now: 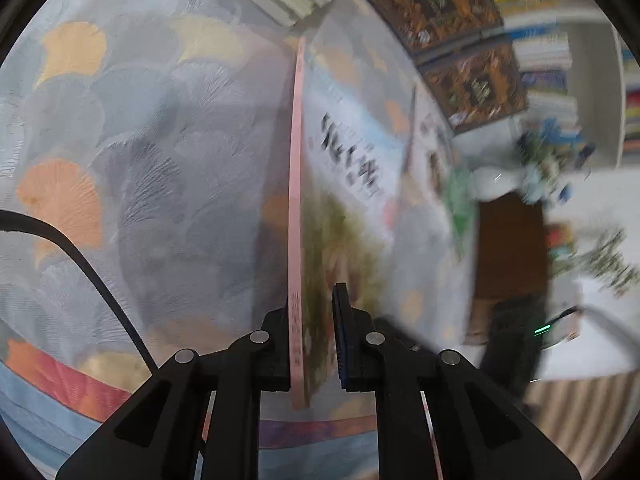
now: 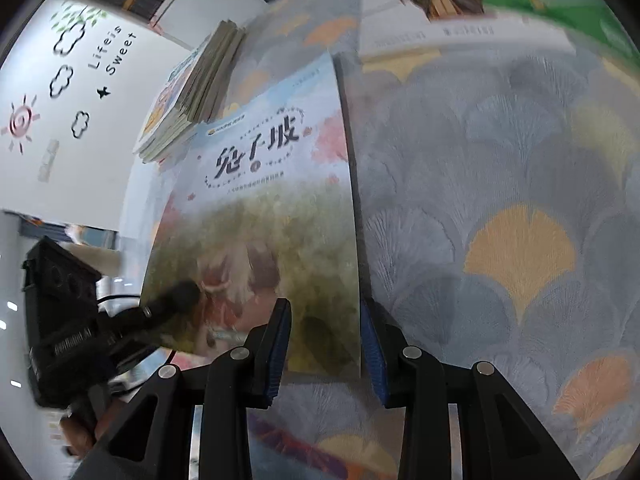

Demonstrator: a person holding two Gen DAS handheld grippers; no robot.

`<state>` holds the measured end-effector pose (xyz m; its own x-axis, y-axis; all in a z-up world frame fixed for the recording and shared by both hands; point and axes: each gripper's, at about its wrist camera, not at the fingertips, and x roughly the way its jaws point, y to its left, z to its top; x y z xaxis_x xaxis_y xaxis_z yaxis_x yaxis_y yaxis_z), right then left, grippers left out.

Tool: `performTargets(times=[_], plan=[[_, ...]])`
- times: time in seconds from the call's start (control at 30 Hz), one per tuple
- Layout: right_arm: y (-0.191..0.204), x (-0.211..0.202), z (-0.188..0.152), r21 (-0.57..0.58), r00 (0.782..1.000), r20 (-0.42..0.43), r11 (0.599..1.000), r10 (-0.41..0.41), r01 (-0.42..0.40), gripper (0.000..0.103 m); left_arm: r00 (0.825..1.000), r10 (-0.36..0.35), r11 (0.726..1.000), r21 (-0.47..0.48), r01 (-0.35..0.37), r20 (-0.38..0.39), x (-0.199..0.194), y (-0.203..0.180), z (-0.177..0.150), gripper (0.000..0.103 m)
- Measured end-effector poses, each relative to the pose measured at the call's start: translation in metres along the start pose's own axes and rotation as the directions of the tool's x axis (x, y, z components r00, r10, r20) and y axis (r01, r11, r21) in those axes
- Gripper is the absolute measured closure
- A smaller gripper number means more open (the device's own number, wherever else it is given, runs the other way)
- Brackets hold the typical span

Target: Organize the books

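The picture book [image 1: 320, 208] is held up on its edge, pinched between the left gripper [image 1: 316, 340] jaws — the right gripper [image 2: 326, 340] jaws stand apart around its corner — and must next be carried to the book pile [image 2: 192, 88].

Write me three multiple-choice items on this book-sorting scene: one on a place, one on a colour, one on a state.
1. Where does the stack of thin books lie?
A. On the patterned cloth, beyond the picture book
B. On the floor
C. On top of the picture book

2. What colour is the picture book's spine?
A. Green
B. Pink
C. Black

3. How is the left gripper?
A. Open over bare cloth
B. Shut on a pen
C. Shut on the picture book

Answers:
1. A: the right wrist view shows the stack on the cloth past the book's far corner.
2. B: the left wrist view looks straight along a pink spine.
3. C: the book's spine end sits clamped between its fingers.
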<state>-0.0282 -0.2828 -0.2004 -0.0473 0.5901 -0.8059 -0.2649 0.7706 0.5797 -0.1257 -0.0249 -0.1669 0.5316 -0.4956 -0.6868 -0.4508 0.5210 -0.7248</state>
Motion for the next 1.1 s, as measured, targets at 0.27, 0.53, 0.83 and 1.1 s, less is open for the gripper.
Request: performTargets(times=[0.27, 0.53, 0.83, 1.1], plan=[[-0.04, -0.005, -0.003, 0.231, 0.949, -0.025, 0.926, 0.313, -0.299, 0.033, 0.978, -0.205, 0.969, -0.15, 0.195, -0.051, 0.001, -0.019, 0.023, 0.092], [-0.055, -0.002, 0.005, 0.289, 0.881, 0.057, 0.837, 0.47, -0.465, 0.066, 0.963, -0.256, 0.944, -0.238, 0.23, -0.085, 0.004, -0.012, 0.027, 0.092], [0.004, -0.027, 0.011, 0.012, 0.974, 0.093, 0.978, 0.208, -0.21, 0.078, 0.994, 0.083, 0.996, 0.02, -0.082, -0.064, -0.008, -0.026, 0.028, 0.092], [0.06, -0.032, -0.017, -0.237, 0.977, 0.185, 0.959, -0.11, 0.153, 0.078, 0.97, 0.241, 0.925, 0.305, -0.224, -0.018, -0.011, -0.052, 0.018, 0.092]])
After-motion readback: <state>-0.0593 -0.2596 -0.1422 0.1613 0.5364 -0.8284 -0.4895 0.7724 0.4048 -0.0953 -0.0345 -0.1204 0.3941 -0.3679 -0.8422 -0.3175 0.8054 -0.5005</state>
